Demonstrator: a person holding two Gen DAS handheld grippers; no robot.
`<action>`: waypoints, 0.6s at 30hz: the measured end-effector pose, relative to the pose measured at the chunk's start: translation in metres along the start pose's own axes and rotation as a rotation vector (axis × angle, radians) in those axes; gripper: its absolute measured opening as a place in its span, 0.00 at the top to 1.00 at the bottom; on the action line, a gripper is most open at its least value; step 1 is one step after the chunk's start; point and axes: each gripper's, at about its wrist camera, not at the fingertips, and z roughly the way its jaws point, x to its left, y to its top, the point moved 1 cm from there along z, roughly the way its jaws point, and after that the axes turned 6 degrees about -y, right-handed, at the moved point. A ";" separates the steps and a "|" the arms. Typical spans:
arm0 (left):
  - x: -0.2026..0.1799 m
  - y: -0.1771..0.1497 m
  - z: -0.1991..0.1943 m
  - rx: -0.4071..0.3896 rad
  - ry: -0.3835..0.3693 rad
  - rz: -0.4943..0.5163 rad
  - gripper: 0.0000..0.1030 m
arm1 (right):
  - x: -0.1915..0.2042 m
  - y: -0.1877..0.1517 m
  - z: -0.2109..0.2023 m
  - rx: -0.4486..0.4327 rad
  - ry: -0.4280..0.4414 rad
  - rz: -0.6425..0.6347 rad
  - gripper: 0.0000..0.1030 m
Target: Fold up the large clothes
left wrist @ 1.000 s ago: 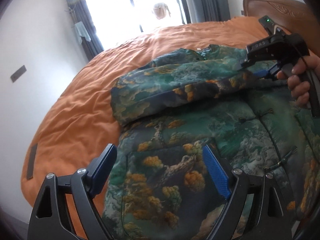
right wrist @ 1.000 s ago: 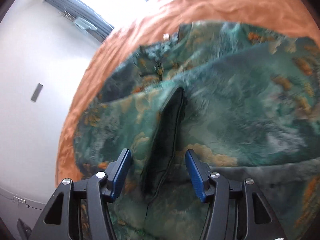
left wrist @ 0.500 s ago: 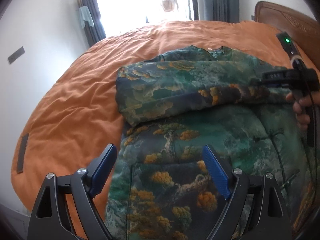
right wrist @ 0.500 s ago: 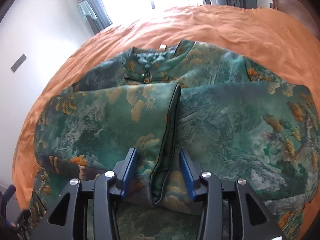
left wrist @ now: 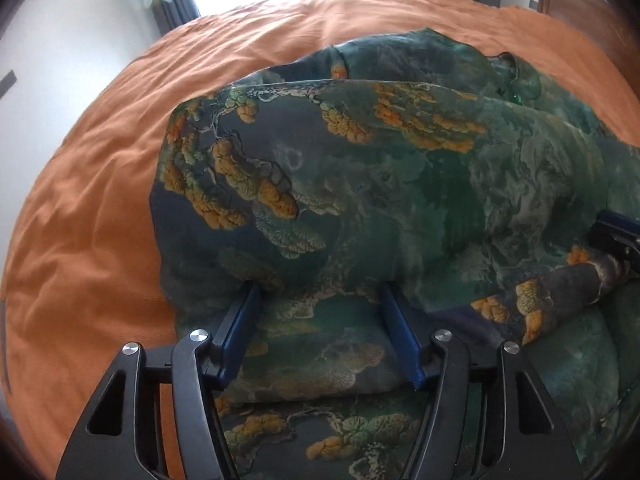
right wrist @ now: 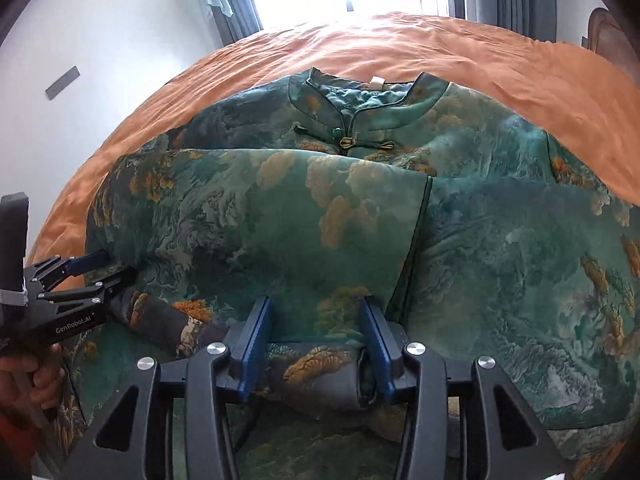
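A large green jacket [right wrist: 500, 240] with an orange tree print lies on the orange bed [right wrist: 480, 52], collar [right wrist: 360, 100] at the far side. Both sleeves are folded across the chest. My left gripper [left wrist: 320, 296] is open with its fingertips tucked under the lower edge of the folded left sleeve [left wrist: 320, 184]; it also shows in the right wrist view [right wrist: 100, 268] at the left. My right gripper [right wrist: 316, 308] is open, its fingers straddling the sleeve's cuff end [right wrist: 320, 364]. Its tip shows in the left wrist view [left wrist: 616, 232] at the right edge.
The orange bedspread [left wrist: 100, 200] spreads around the jacket on all sides. A wooden headboard [left wrist: 572, 4] stands at the right. A bright window with grey curtains [right wrist: 240, 0] is behind the bed. A white wall [right wrist: 100, 60] is at the left.
Both grippers have moved forward and down to the folded sleeve's lower edge. The left one, which hovered over the jacket's hem, now has its tips under the sleeve. The right gripper stays open around the cuff.
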 end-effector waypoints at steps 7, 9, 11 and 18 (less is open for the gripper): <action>-0.001 0.026 -0.035 -0.049 -0.043 -0.032 0.29 | -0.003 -0.005 0.002 0.001 0.000 0.010 0.56; -0.001 0.044 -0.038 -0.074 -0.065 -0.059 0.26 | -0.001 -0.001 0.004 -0.002 0.001 0.015 0.56; -0.002 0.061 -0.029 -0.076 -0.062 -0.063 0.25 | -0.002 -0.001 0.004 -0.006 -0.001 0.021 0.56; 0.016 0.092 0.036 0.012 -0.019 -0.188 0.14 | -0.001 -0.007 0.001 -0.012 -0.034 -0.003 0.56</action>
